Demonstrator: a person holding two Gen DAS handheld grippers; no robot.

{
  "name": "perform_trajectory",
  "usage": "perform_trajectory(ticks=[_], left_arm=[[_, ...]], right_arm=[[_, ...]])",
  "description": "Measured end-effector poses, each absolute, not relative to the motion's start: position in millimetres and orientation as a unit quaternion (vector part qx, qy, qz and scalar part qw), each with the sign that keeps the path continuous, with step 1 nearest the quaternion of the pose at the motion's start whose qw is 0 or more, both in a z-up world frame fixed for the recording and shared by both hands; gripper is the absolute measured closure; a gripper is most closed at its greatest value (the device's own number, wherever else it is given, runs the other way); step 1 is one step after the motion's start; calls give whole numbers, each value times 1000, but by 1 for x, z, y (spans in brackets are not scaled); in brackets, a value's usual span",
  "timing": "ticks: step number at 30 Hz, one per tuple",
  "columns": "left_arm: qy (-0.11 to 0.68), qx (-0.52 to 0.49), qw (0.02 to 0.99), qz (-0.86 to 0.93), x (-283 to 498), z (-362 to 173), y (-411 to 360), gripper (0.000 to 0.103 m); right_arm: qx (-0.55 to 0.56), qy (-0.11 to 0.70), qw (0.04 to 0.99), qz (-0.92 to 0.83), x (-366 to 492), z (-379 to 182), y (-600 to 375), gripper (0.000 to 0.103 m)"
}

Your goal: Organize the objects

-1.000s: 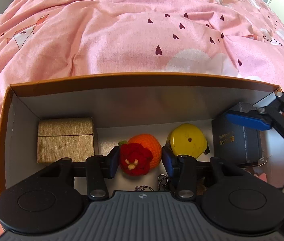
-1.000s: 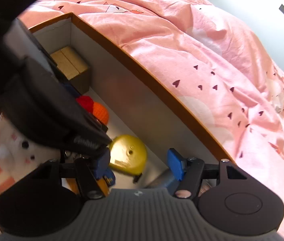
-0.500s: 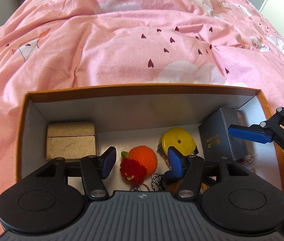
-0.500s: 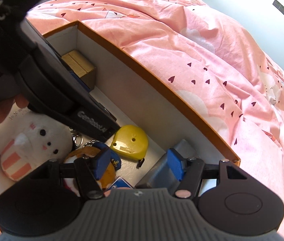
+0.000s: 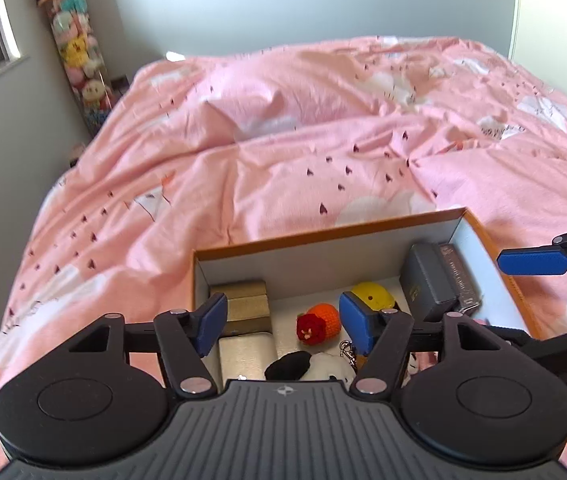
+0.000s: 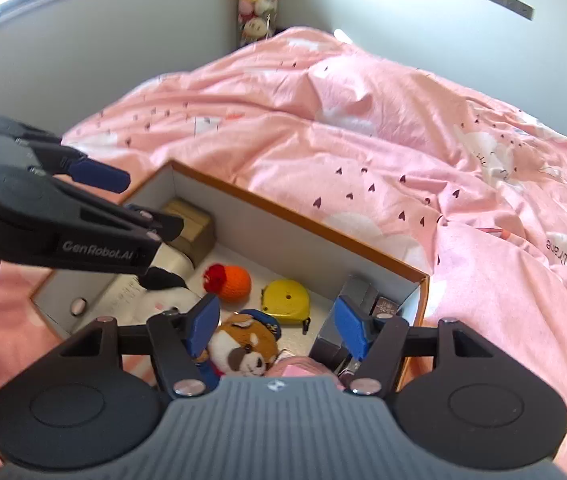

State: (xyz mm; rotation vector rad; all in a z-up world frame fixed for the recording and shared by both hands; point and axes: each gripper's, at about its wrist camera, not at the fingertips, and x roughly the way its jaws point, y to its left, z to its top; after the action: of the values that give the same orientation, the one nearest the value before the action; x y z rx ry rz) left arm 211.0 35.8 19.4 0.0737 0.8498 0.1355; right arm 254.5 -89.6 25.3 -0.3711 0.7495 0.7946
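An orange-rimmed cardboard box [image 5: 323,237] lies on the pink bed. It holds a gold box [image 5: 243,306], a red-and-orange crochet toy [image 5: 319,322], a yellow tape measure [image 5: 373,296], a grey case [image 5: 431,284], a white plush [image 5: 323,364] and a brown dog plush [image 6: 245,350]. My left gripper [image 5: 283,322] is open and empty above the box's near side. My right gripper [image 6: 277,320] is open and empty above the dog plush. The box also shows in the right wrist view [image 6: 283,214], with the crochet toy [image 6: 229,282], tape measure [image 6: 287,300] and gold box [image 6: 191,226].
The pink duvet [image 5: 283,140] with small hearts covers the bed all around the box. A column of stuffed toys [image 5: 77,52] stands against the grey wall at the far left. A white door [image 5: 559,20] is at the far right.
Both grippers have risen and pulled back out of the box, so the whole bed and room now show. The left gripper's jaws have opened wider. The items stay in the box.
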Motion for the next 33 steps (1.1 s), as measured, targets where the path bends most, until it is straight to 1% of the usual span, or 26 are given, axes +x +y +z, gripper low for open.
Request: perform_trajectory(ticks=[3,5,6,7,11,14,23,27,33], left_arm=[[384,32,921,63,186,38,31,24],[363,30,929,65,170,47,29,19],[353,30,933,69,161,50,28,19],[345,29,935,72,154,51,27,18],[321,15,943,89,124,49,29,18],[313,6,944,104,103,41,31,18],[313,12,939,139,61,7,25,17],[311,3,940,144,56,-3,22,17],[316,1,937,146,53,-11,18,17]], right_arm=[[-151,334,855,368,232,43,-105,37],[-141,311,868,359,214,51,-113,33],[-134,300,875,355,206,54,-117,29],[-124,286,883,352,197,58,-120,28],[-91,250,905,332,166,66,-134,27],[-62,241,917,312,147,63,-142,26],[-39,283,921,264,114,30,-149,25],[-47,292,923,245,110,14,-152,25],[-28,323,916,237,118,-5,-160,25]])
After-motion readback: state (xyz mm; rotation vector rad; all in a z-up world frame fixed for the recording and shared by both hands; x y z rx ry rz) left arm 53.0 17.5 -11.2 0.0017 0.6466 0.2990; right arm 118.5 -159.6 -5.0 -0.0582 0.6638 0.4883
